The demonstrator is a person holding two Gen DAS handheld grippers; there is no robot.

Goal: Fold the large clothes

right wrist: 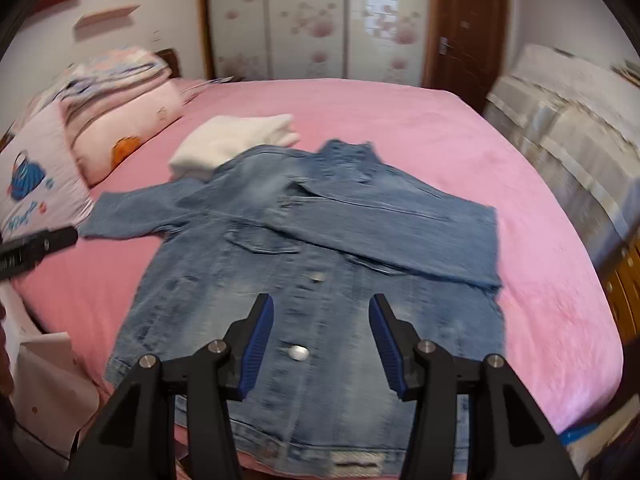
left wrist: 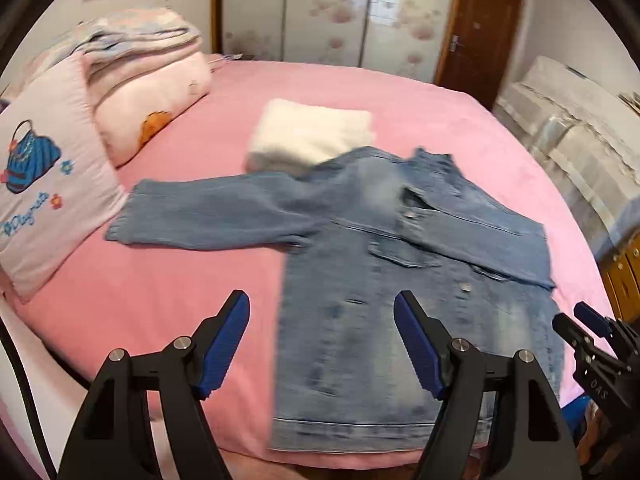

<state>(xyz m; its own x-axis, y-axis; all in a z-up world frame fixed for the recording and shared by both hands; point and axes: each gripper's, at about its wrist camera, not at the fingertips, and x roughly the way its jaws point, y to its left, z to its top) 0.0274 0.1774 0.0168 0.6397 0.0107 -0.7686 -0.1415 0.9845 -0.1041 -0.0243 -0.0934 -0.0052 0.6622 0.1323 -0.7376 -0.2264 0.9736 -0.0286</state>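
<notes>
A blue denim jacket (left wrist: 400,248) (right wrist: 320,248) lies flat on the pink bed (left wrist: 160,300), front side up, collar away from me. One sleeve (left wrist: 200,216) stretches out to the left. The other sleeve (left wrist: 480,236) is folded across the chest. My left gripper (left wrist: 321,300) hovers open over the jacket's left side edge, nothing between its fingers. My right gripper (right wrist: 321,300) hangs open above the lower front of the jacket, by a metal button (right wrist: 298,352), holding nothing. In the left wrist view the right gripper (left wrist: 580,320) shows at the right edge.
A folded white garment (left wrist: 308,132) lies on the bed just beyond the jacket's shoulder. Pillows (left wrist: 48,168) and stacked quilts (left wrist: 148,72) fill the bed's left end. Covered furniture (left wrist: 580,140) stands along the right; a wardrobe and a brown door (left wrist: 480,28) are behind.
</notes>
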